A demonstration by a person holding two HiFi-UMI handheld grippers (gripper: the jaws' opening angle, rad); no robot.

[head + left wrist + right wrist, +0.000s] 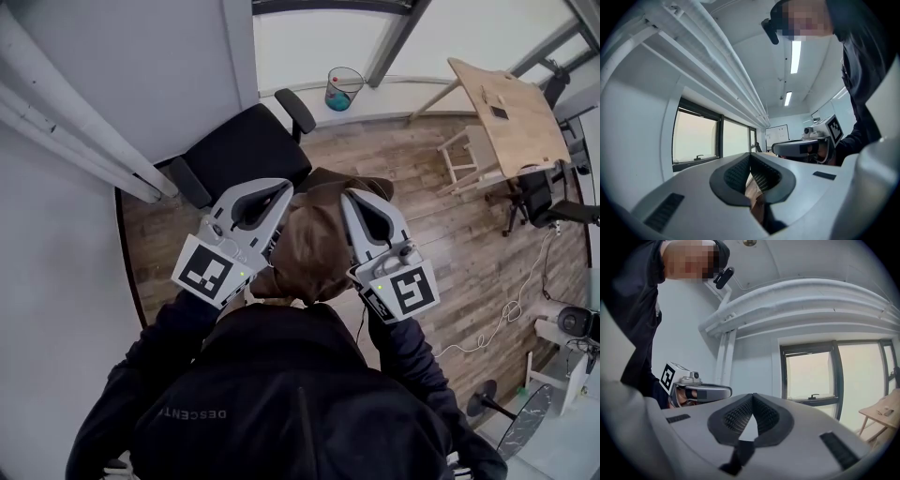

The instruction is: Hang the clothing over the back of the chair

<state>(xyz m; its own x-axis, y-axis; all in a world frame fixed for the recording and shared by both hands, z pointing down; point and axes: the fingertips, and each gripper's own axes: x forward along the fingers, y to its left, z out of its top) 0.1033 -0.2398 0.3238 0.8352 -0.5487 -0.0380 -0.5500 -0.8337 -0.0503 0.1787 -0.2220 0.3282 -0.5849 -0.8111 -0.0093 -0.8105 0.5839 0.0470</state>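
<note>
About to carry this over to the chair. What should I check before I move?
1. Left gripper shut on garment: ok.
2. Right gripper shut: ok. Fabric in its grip: cannot tell.
3. Garment hangs between both grippers: ok.
4. Chair ahead, nothing between it and the garment: ok.
5. Which side the chair back is on: cannot tell.

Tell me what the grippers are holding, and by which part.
The brown clothing, pinched along its top edge: left gripper at one end, right gripper at the other.
</note>
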